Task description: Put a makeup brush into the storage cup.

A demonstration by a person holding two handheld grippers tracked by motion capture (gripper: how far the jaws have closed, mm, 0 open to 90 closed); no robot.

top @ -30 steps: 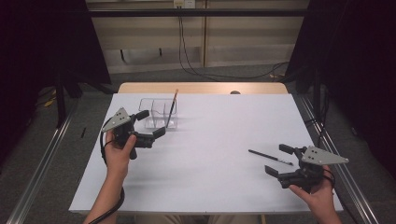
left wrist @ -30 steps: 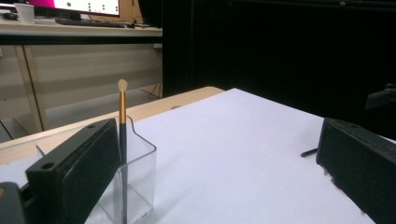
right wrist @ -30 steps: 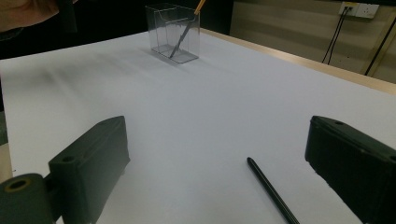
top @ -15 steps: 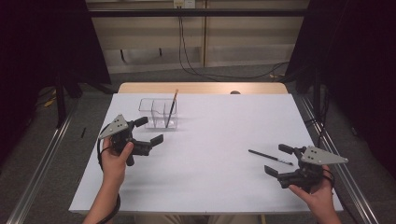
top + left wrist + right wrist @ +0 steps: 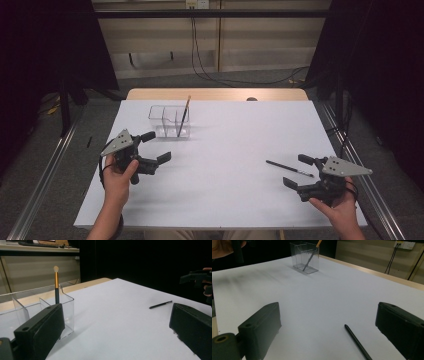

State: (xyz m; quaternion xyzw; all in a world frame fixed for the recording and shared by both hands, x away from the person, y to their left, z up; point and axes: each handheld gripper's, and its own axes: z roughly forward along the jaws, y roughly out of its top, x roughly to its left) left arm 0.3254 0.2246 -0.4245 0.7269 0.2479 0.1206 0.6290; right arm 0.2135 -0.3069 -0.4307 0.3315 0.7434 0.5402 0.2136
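I hold the right gripper with jaws wide and empty; the black pen lies just ahead between them, its near end cut off in the right gripper view. My left gripper gapes wide too, the clear organizer just beyond it, partly hidden behind one jaw.

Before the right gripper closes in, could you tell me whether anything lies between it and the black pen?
Nothing visible does: the right gripper is open, with bare white table between its jaws and the pen.
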